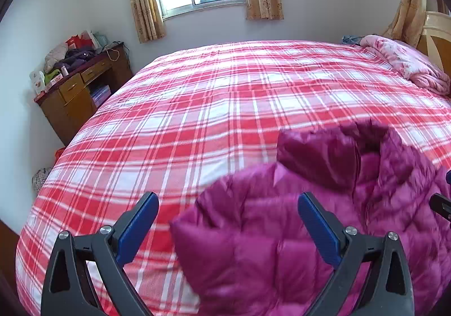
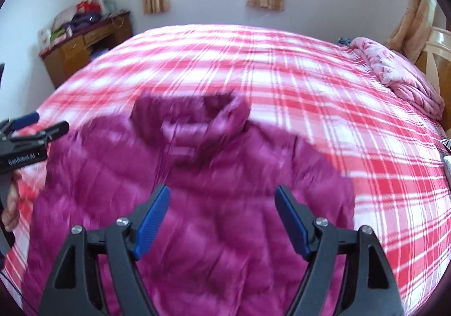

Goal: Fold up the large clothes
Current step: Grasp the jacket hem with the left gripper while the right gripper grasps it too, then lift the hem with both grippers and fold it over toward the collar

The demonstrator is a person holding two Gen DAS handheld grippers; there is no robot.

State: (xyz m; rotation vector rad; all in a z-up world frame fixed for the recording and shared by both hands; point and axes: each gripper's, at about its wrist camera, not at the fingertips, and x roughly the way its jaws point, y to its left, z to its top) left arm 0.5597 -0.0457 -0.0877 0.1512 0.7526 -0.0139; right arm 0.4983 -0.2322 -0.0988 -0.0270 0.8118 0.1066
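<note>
Bed (image 2: 282, 67), red-and-white plaid cover, filled most of both views; window and curtains on the far wall, a cluttered wooden desk (image 1: 76, 90) far left, a pink quilt (image 1: 408, 65) bunched at the far right.

Magenta quilted down jacket (image 2: 197, 189) lay spread on the near part of the bed, collar (image 2: 197, 110) toward the far side, hem toward the near edge. Long axis ran near to far. Both views were blurred over the fabric, so seams and zipper could not be read.

Right gripper (image 2: 222, 203) hung directly above the jacket's chest, blue pads well apart, nothing between them.

Left gripper (image 1: 228, 211) stood over the jacket's left edge, beside the left shoulder, jaws likewise wide and empty. Plaid showed under its left finger, jacket under its right.

Judgement: the left gripper was the nearer to a free edge. A first fold would likely carry that left side rightward across the near-far axis.
</note>
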